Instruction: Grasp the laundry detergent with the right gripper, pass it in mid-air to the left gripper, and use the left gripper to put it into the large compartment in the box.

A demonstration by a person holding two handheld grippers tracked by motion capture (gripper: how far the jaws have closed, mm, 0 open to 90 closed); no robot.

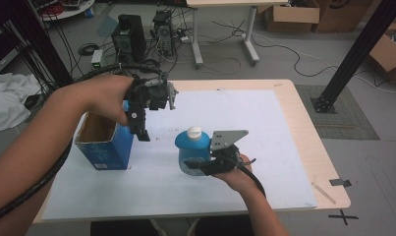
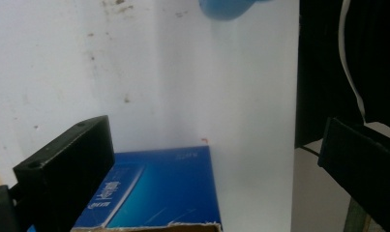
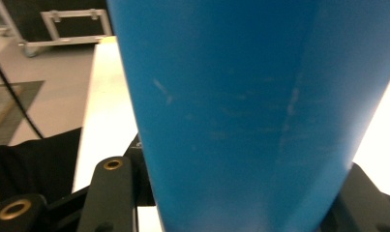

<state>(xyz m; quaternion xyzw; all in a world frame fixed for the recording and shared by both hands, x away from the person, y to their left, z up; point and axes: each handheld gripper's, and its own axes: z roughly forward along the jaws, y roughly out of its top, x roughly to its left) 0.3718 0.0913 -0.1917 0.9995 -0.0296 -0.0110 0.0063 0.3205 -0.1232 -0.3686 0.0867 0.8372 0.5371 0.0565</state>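
1. Two tools at work. Nearest: right tool (image 1: 198,167) is clamped on the blue bottle (image 1: 191,147) low on its body, jaws pressing both sides; right gripper view has the bottle (image 3: 241,111) wedged betw. the black jaws. So grasp = done.
2. Bottle upright, white cap (image 1: 194,132) on, mid-counter, right of the box. It looks just off the white mat (image 1: 264,128), though contact can't be told for sure.
3. Farther left: left tool (image 1: 139,129) hovers at the right wall of the open blue box (image 1: 104,147), jaws apart, nothing betw. them. Left gripper view looks down on the box (image 2: 158,188) with its open edge at the bottom.
4. Left to do, as I judge: carry bottle over to the box and lower it in; left tool likely steadies the box. Roughly 1/3 through.
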